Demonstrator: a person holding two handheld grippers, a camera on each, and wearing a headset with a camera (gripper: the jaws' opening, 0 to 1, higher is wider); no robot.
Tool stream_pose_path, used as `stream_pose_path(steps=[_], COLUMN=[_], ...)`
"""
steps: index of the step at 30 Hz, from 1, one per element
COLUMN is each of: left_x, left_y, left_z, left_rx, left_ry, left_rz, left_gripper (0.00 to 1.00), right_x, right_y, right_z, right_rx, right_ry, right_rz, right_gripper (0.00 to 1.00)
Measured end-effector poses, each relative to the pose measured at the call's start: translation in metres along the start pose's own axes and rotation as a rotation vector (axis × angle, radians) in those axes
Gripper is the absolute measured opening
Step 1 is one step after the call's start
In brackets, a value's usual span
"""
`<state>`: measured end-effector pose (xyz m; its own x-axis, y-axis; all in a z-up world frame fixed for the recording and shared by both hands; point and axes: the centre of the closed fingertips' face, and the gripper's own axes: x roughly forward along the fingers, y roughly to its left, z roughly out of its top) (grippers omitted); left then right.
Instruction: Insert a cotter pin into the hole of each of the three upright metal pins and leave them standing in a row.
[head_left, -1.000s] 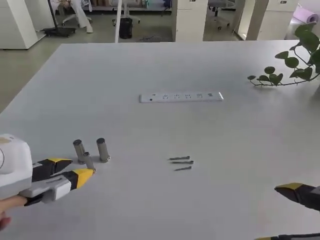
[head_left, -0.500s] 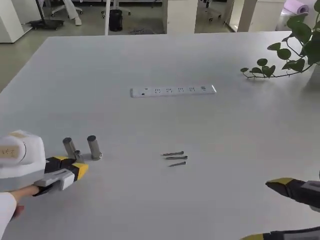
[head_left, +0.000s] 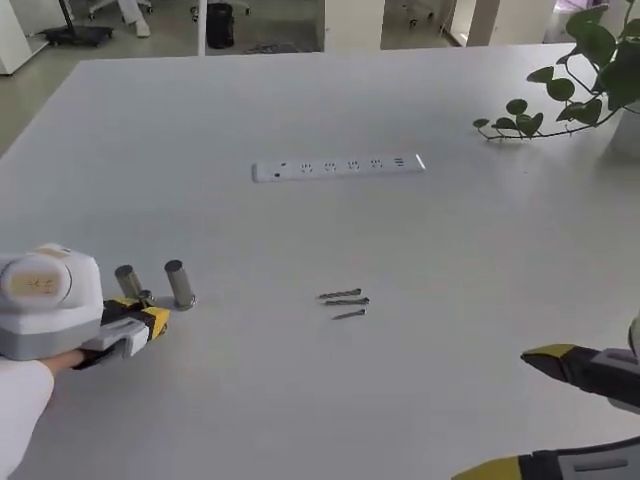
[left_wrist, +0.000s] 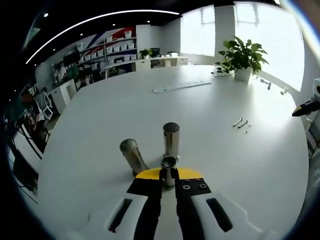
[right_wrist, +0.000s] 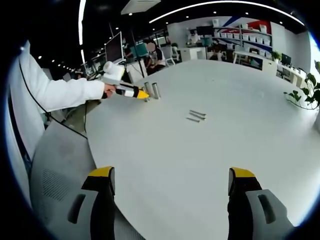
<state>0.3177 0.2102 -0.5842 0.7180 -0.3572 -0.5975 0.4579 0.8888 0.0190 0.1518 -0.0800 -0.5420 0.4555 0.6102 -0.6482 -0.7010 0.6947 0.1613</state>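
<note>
Three short metal pins stand on the white table (head_left: 420, 240) at the left. Two stand free (head_left: 178, 283) (head_left: 127, 281). The nearest metal pin (left_wrist: 168, 169) is upright between the jaws of my left gripper (head_left: 153, 318) (left_wrist: 168, 176), which is shut on it. The free pins (left_wrist: 171, 141) (left_wrist: 132, 155) stand just beyond it. Three cotter pins (head_left: 344, 302) (right_wrist: 196, 116) lie side by side mid-table. My right gripper (right_wrist: 171, 176) (head_left: 520, 412) hovers open and holding nothing at the near right, well away from them.
A white power strip (head_left: 338, 167) lies across the table's far middle. A potted plant (head_left: 575, 70) trails over the far right corner. In the right gripper view a person's white sleeve (right_wrist: 65, 92) reaches in from the left.
My left gripper, open around the nearest pin a second ago, has closed on it. The head camera has tilted, shifting the whole scene up and left.
</note>
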Motion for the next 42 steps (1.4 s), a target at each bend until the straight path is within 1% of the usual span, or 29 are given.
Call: stream_pose_path(steps=[2, 3, 4, 5, 7, 9, 11, 13, 16, 19, 22, 24, 25, 28, 30, 31, 36, 37, 39, 42], left_x=[-0.001, -0.002, -0.003, -0.004, -0.008, -0.014, -0.021, -0.027, -0.036, -0.044, -0.049, -0.053, -0.056, -0.064, -0.066, -0.066, -0.063, -0.062, -0.059, -0.055], left_y=[-0.001, 0.000, -0.001, -0.001, -0.007, -0.010, -0.015, -0.018, -0.023, -0.029, -0.034, -0.042, -0.047, -0.061, -0.068, -0.072, -0.090, -0.093, -0.099, -0.105], left_z=[0.000, 0.000, 0.000, 0.002, 0.011, 0.021, 0.029, 0.035, 0.039, 0.037, 0.034, 0.032, 0.031, 0.030, 0.028, 0.026, 0.014, 0.011, 0.008, 0.005], left_rx=[0.011, 0.041, 0.040, 0.036, -0.036, 0.010, 0.017, 0.010, 0.013, -0.001, -0.014, 0.001, 0.027, 0.013, 0.018, 0.031, 0.023, 0.014, 0.010, 0.002], left_ry=[0.002, 0.005, 0.005, -0.005, -0.036, -0.064, -0.080, -0.098, -0.114, -0.113, -0.107, -0.101, -0.096, -0.105, -0.103, -0.099, -0.075, -0.069, -0.063, -0.058], left_rz=[0.005, 0.018, 0.022, 0.021, -0.013, -0.021, -0.027, -0.027, -0.029, -0.031, -0.038, -0.041, -0.042, -0.054, -0.053, -0.053, -0.081, -0.087, -0.094, -0.102], left_gripper=[0.07, 0.07, 0.07, 0.07, 0.07, 0.07, 0.07, 0.07, 0.07, 0.07, 0.07, 0.07, 0.07, 0.07, 0.07, 0.07, 0.07, 0.07, 0.07, 0.07], right_x=[0.000, 0.000, 0.000, 0.000, 0.000, -0.001, -0.001, -0.001, -0.001, -0.003, -0.003, -0.003, -0.003, -0.003, -0.003, -0.003, -0.004, -0.004, -0.005, -0.006], right_y=[0.001, 0.001, 0.001, 0.001, 0.001, 0.001, 0.001, 0.000, -0.001, 0.000, 0.002, 0.003, 0.004, 0.007, 0.008, 0.009, 0.008, 0.007, 0.007, 0.006], right_z=[0.000, 0.001, 0.001, 0.001, 0.001, 0.001, 0.002, 0.001, 0.000, -0.001, 0.000, 0.000, 0.000, 0.003, 0.004, 0.005, 0.009, 0.010, 0.012, 0.012], right_rx=[-0.003, -0.005, -0.005, -0.005, -0.008, -0.013, -0.014, -0.012, -0.006, -0.003, -0.003, -0.005, -0.008, -0.007, -0.011, -0.014, -0.022, -0.022, -0.024, -0.027], right_ry=[-0.002, -0.005, -0.005, -0.007, -0.007, -0.008, -0.011, -0.012, -0.016, -0.024, -0.027, -0.028, -0.030, -0.045, -0.051, -0.051, -0.064, -0.070, -0.074, -0.077], right_rz=[0.003, 0.004, 0.004, 0.005, 0.004, 0.006, 0.004, 0.000, -0.005, -0.010, -0.013, -0.012, -0.012, -0.010, -0.007, -0.006, -0.005, -0.006, -0.007, -0.007], right_gripper=[0.92, 0.92, 0.92, 0.92, 0.92, 0.92, 0.92, 0.92, 0.92, 0.92, 0.92, 0.92, 0.92, 0.92, 0.92, 0.92, 0.91, 0.91, 0.91, 0.91])
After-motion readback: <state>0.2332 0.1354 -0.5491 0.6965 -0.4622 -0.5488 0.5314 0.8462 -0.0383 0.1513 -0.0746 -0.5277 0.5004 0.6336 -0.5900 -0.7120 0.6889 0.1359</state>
